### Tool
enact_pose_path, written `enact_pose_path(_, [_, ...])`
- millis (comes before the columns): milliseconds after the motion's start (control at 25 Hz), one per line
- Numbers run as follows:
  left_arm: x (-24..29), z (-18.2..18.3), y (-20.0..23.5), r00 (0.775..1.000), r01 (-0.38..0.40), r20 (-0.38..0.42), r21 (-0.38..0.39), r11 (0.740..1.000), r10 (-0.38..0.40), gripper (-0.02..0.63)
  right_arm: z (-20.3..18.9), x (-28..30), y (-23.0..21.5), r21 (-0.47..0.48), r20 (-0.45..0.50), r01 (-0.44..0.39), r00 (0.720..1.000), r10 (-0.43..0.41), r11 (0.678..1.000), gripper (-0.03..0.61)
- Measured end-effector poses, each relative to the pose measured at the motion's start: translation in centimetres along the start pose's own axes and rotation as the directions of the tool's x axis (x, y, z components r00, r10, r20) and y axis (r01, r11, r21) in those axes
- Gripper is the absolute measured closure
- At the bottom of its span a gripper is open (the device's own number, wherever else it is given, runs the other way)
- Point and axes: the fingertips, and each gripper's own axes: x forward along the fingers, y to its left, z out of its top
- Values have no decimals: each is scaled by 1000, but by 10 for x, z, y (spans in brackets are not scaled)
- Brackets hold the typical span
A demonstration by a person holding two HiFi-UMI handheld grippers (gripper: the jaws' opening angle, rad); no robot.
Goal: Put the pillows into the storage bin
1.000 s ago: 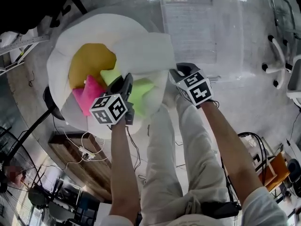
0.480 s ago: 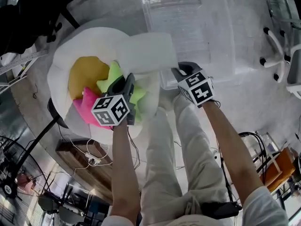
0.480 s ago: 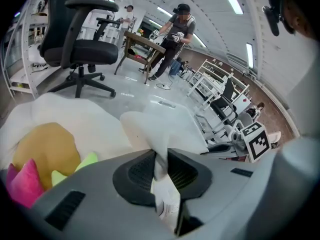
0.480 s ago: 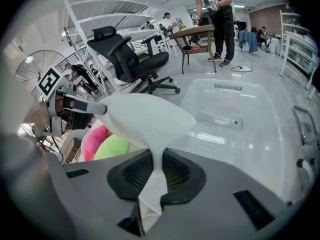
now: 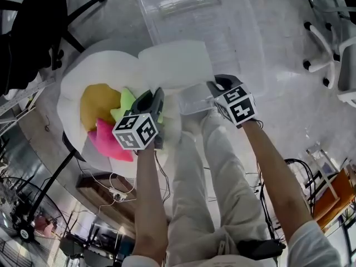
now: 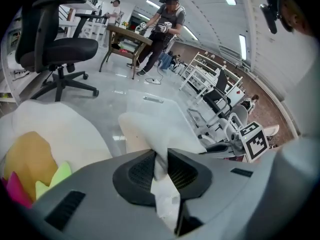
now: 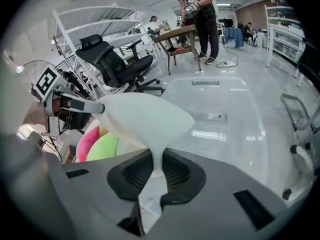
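A white pillow (image 5: pixel 177 65) hangs between my two grippers, over the near edge of the clear storage bin (image 5: pixel 222 21). My left gripper (image 5: pixel 157 97) is shut on its left corner (image 6: pixel 161 169). My right gripper (image 5: pixel 213 85) is shut on its right corner (image 7: pixel 156 168). In the right gripper view the pillow (image 7: pixel 145 116) spreads out from the jaws, with the bin (image 7: pixel 225 109) behind it. To the left, a yellow pillow (image 5: pixel 99 103), a pink one (image 5: pixel 108 141) and a green one (image 5: pixel 125 102) lie on a big white round cushion (image 5: pixel 83 77).
A black office chair (image 5: pixel 33 32) stands at the far left beyond the cushion. White chair legs (image 5: pixel 325 54) are to the right of the bin. A fan stand and cables (image 5: pixel 105 188) lie near my feet. A person (image 6: pixel 167 19) works at a wooden table far off.
Both grippers have kept hold of the white pillow and carried it a little toward the bin. The green pillow now shows less behind the left gripper.
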Motion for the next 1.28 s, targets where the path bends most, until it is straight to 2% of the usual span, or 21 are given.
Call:
enact_pose_path(360, [52,23,-45,998,41,-46,63,997,-38,543,-7,-18,-62,70,8,37,999,-38,997,514])
enact_pose_path(680, [83,25,-63,993,72,-100,91,993,-63,543,-22,-21,-91,118,-15,55,998,-54,991,514])
enact_pose_path(840, [94,33,-70,991,84,-114,130,988,-70,543,-21,-19,-104,137,-12,65,998,-64,988,514])
enact_pose_path(960, [99,42,-73,991,96,-110,173,980,-77,541,-11,-21,-114,130,18,97,995,-100,987,514])
enact_pose_path(1040, [102,51,-74,994,94,-80,194,976,-80,537,0,-25,-124,96,56,158,985,-164,983,508])
enact_pose_path(1080, [105,54,-73,995,87,-59,188,978,-78,524,3,-28,-130,74,66,198,977,-203,977,500])
enact_pose_path(1120, [109,55,-71,996,79,-45,162,984,-73,475,3,-29,-137,54,62,235,969,-238,970,486])
enact_pose_path(1200, [117,44,-60,996,67,-55,64,996,-64,291,-6,-27,-147,39,19,270,962,-271,962,443])
enact_pose_path(1240, [118,37,-54,996,59,-62,16,998,-58,259,-15,-25,-150,49,-10,265,964,-265,963,425])
enact_pose_path(1280, [116,31,-48,997,49,-62,-15,999,-50,266,-24,-23,-151,63,-36,254,967,-253,965,422])
